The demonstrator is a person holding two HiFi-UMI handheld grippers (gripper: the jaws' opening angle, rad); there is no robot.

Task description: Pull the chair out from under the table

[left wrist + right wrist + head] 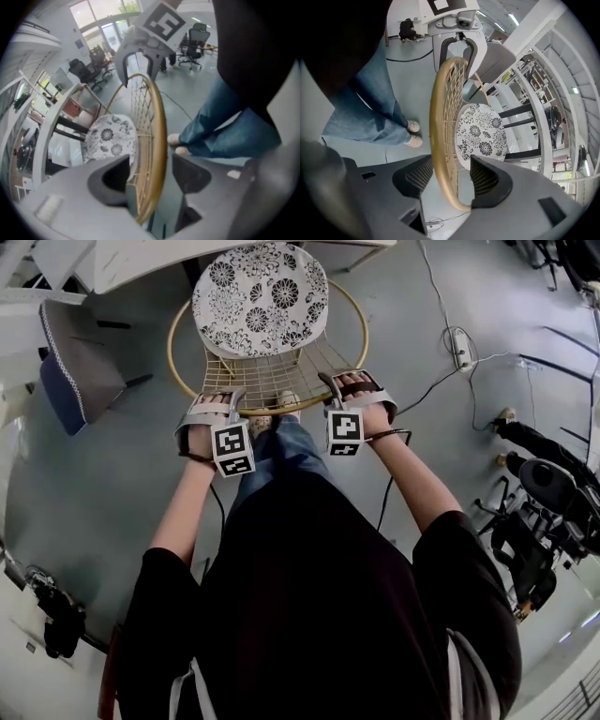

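The person wears a black short-sleeved top [309,596], blue jeans [281,451] and pale shoes [177,144]. The grey left gripper [216,404] and right gripper [354,385] each carry a cube [232,448] with black-and-white square markers; a thin black cable [385,491] trails from the right one.

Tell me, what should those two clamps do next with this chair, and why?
Probably close both. The left gripper and right gripper each straddle the chair's gold back rim with jaws apart, so nothing grips it yet; pulling now would likely slip.
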